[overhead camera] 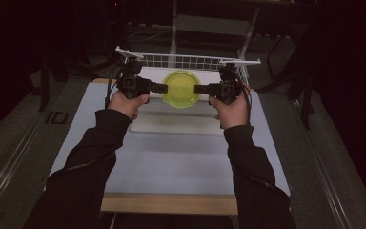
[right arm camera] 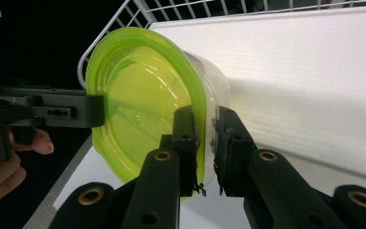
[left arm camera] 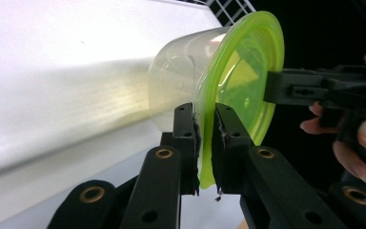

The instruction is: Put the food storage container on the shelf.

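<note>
Clear tub with green lid [overhead camera: 181, 88] is held up over the far part of the counter [overhead camera: 171, 162], just before the wire basket [overhead camera: 186, 60]. The lid rim is pinched by the left hand-held gripper [left arm camera: 206, 143] on one side; on the opposite side the right hand-held gripper [right arm camera: 206, 143] is clamped across rim and tub wall. Step judged: two-sided carry, or lid seating. Next move calls for level, matched travel of both. Open room toward the near counter edge; the basket rail is close behind.

You see a glossy translucent green plastic lid [left arm camera: 240, 81] on a clear smooth plastic tub [left arm camera: 176, 76], matt black jaws, white wire basket [overhead camera: 190, 60] at upper centre.
</note>
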The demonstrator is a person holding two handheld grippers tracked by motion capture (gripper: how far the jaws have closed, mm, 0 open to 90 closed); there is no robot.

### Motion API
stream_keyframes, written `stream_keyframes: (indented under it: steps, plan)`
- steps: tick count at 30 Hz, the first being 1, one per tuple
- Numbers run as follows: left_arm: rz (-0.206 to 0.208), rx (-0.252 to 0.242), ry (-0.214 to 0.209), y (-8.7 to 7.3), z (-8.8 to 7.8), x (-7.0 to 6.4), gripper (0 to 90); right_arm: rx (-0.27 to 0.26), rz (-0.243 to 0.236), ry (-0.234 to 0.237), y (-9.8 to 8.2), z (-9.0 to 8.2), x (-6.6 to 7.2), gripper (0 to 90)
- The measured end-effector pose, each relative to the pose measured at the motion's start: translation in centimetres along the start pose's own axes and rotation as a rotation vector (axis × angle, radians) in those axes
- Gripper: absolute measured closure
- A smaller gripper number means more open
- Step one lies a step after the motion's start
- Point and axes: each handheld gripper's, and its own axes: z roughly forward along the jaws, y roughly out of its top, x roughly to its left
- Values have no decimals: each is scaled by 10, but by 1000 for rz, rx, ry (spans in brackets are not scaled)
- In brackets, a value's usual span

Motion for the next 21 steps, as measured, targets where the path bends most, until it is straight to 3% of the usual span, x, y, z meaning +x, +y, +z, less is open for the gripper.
stream_keyframes:
  steps: [4, 10, 15, 18, 21]
  plan:
    - [-23, 11, -4, 9, 9, 8, 820, 8, 17, -28, 8, 5, -4, 799]
    - [-37, 29, -4, 18, 15, 14, 820, 25, 48, -34, 15, 12, -11, 799]
    - [-43, 44, 7, 22, 18, 14, 817, 46, 49, -54, 22, 15, -11, 798]
    - [-66, 38, -12, 25, 19, 18, 814, 55, 67, -46, 25, 17, -14, 794]
    - [-69, 27, 5, 29, 21, 19, 766, 65, 98, -32, 31, 21, -17, 786]
